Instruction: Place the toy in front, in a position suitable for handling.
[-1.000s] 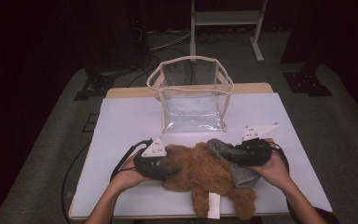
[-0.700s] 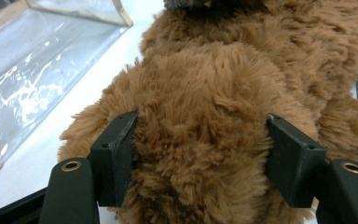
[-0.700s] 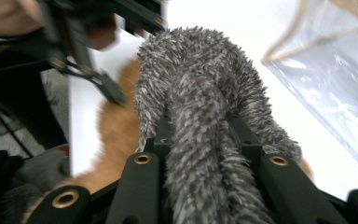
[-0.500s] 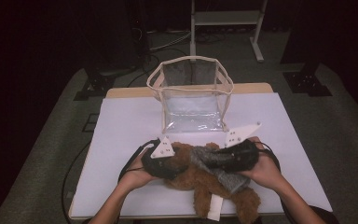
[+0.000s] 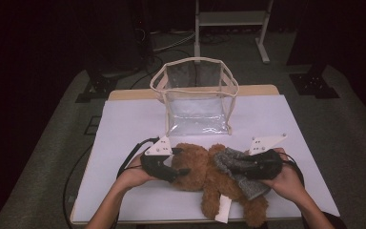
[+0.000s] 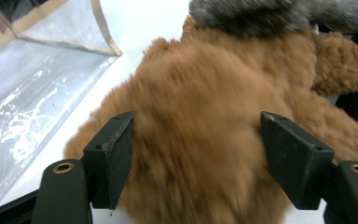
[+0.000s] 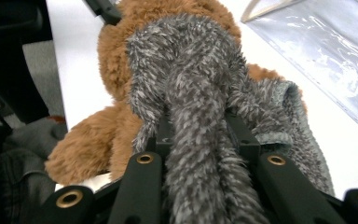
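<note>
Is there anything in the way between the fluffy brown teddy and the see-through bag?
Nothing visible. The fluffy brown teddy bear lies just in front of the clear plastic bag with beige trim, with bare white tabletop between them. The bag's top is open.

Grey cloth (image 5: 240, 167) farther right

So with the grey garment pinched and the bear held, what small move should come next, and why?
Probably the right gripper should draw the grey garment a bit further over the bear. Its jaws, just closing, pinch a bunched fold, most of the bear is uncovered, and the left gripper straddles the body and could steady it.
</note>
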The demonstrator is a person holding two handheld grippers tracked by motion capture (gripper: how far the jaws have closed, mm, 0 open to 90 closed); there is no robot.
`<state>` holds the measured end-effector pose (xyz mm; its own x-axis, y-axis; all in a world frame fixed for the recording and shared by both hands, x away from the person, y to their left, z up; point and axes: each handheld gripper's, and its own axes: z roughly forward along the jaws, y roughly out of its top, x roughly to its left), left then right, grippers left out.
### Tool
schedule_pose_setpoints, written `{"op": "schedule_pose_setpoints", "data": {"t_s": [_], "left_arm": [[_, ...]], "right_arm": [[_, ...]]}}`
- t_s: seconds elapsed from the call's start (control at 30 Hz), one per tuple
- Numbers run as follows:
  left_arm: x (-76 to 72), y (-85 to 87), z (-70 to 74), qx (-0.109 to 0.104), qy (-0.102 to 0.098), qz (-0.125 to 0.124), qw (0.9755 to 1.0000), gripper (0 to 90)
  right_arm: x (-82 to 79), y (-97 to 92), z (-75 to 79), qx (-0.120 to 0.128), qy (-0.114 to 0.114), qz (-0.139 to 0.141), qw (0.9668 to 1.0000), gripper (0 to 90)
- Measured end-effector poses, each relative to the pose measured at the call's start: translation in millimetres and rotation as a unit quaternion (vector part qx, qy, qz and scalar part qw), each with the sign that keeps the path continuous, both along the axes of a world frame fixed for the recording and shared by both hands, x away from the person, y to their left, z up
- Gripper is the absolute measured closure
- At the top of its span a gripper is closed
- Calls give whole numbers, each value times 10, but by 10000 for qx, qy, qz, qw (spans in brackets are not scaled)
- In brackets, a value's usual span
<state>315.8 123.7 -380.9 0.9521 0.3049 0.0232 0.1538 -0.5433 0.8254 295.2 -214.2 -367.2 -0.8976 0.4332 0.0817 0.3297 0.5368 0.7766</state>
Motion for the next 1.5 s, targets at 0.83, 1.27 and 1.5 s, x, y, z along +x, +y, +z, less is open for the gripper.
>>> {"op": "schedule_pose_setpoints", "data": {"t_s": [0.83, 1.27, 1.5], "left_arm": [[-413, -150, -86, 366, -581, -448, 9966, 390], [-294, -124, -98, 303, -524, -113, 9981, 385], [-205, -195, -36, 297, -637, -50, 9975, 365]], "right_arm": [[932, 1398, 147, -580, 1013, 1051, 9876, 695], [664, 859, 217, -235, 950, 759, 9923, 697], [290, 579, 203, -131, 623, 606, 9961, 697]]}}
